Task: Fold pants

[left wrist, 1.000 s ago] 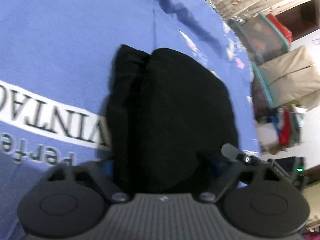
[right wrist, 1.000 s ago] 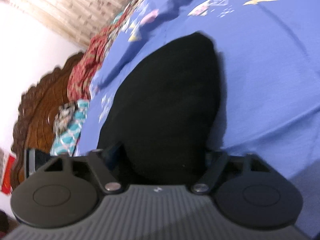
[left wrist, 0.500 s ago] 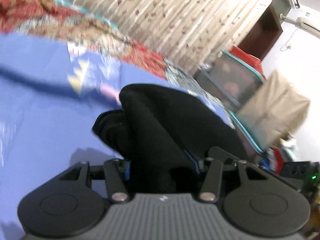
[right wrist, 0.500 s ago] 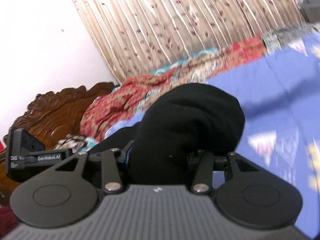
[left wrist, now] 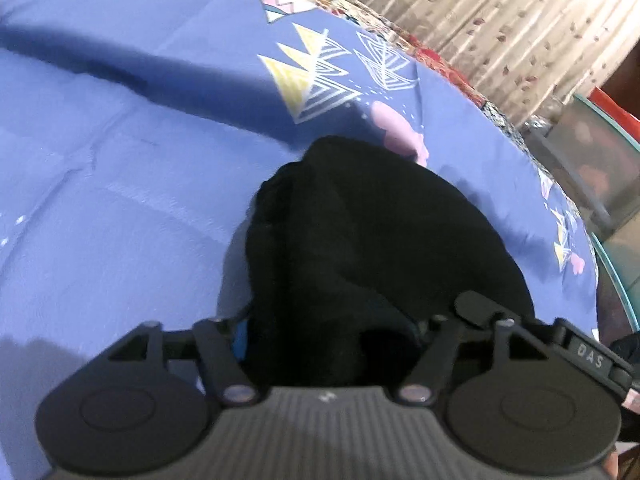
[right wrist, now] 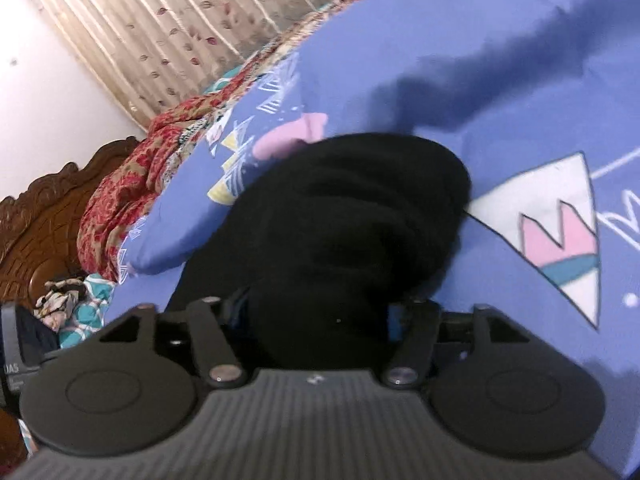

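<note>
Blue cotton bedsheet [left wrist: 120, 200] printed with white, yellow and pink triangles fills both my views; my bundled black fabric pants [left wrist: 360, 248] lie on it. My left gripper [left wrist: 332, 332] and right gripper [right wrist: 320, 312] have both just widened their jaws, the bundle between each pair; whether the pads press it I cannot tell. Far off hang beige leaf-print curtains [right wrist: 168, 20], with a carved brown wooden headboard [right wrist: 36, 216] at left.
</note>
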`<state>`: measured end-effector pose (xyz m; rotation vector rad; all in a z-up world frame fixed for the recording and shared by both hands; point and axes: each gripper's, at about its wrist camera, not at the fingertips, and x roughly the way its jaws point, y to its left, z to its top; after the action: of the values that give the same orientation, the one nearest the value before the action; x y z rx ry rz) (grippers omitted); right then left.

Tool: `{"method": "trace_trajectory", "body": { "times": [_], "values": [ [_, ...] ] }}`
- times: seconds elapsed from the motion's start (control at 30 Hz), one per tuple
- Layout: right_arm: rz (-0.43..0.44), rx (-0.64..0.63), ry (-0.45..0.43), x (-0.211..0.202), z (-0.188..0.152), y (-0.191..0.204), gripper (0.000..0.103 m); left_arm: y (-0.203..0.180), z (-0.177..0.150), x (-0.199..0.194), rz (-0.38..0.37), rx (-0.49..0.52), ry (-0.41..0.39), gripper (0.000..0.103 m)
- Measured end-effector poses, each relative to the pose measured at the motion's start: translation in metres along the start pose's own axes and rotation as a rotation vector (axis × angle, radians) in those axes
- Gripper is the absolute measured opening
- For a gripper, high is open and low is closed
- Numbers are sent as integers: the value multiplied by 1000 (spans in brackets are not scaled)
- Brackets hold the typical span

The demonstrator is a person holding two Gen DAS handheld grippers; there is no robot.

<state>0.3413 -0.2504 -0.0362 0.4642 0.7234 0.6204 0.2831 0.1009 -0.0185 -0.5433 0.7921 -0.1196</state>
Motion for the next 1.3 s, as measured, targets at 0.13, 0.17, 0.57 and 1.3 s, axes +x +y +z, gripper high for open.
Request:
{"method": "trace_trajectory", "body": {
  "times": [0.13, 0.17, 0.57, 1.3],
  "values": [
    [-77, -8, -58, -48, -3, 15, 82, -15, -5, -36, 123, 20, -24, 80],
    [-77, -17, -73, -63, -8, 19, 83, -22, -10, -51, 165, 30, -28, 83],
    [-232, -133, -30, -211, -143, 105, 96, -85, -129, -208, 370, 185, -40, 103],
    [-318, -258, -117, -267, -199, 170, 103, -130, -212, -304, 444, 300, -123, 103]
  ]
}}
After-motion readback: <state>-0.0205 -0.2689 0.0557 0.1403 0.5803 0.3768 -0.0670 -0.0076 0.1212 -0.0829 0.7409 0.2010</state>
